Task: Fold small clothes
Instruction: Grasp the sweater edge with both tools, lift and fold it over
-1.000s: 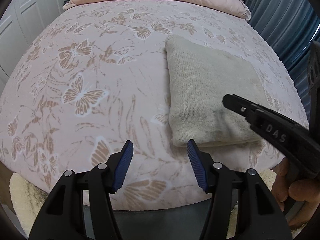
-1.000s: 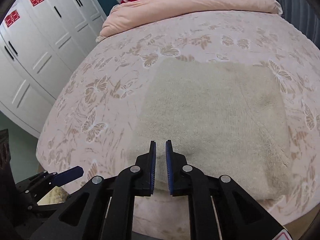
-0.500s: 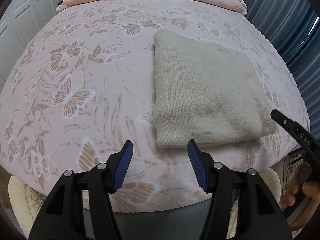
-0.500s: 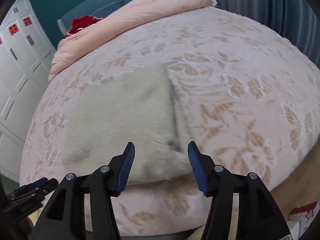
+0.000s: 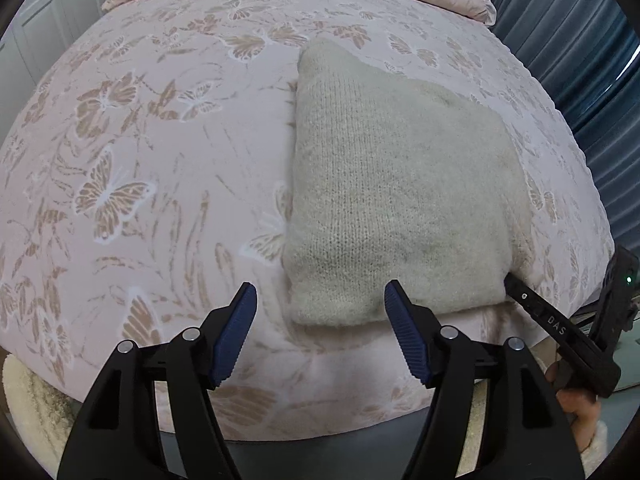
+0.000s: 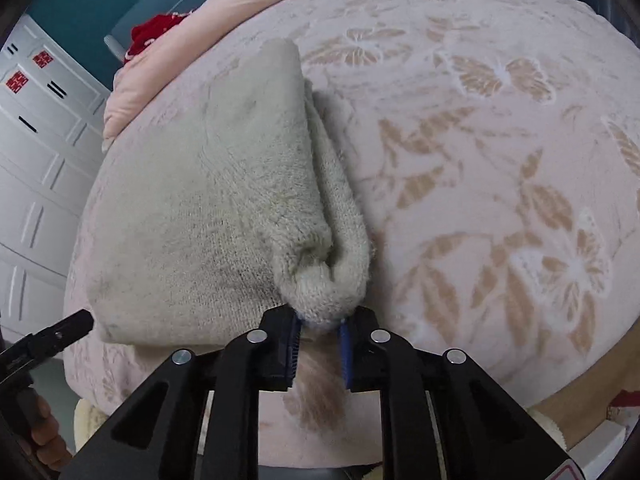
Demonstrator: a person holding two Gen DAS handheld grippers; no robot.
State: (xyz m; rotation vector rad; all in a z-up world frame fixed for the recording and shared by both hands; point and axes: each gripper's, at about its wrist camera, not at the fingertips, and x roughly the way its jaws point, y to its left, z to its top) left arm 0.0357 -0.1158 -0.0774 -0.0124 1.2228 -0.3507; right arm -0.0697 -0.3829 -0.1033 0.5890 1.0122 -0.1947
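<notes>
Swung over to the folded knit sweater [image 6: 208, 208], right gripper [image 6: 318, 326] is closing, pinching its near corner for folding while left gripper [image 5: 320, 332] is spreading, empty.

Left hand-held gripper [image 5: 320, 332] angled down, jaws opening, nothing between; right hand-held gripper [image 6: 319, 330] closing, fabric between jaws.

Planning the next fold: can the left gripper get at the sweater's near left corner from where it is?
Probably yes: left gripper is opening just short of the sweater, nothing between; right gripper is closing on the other corner.
</notes>
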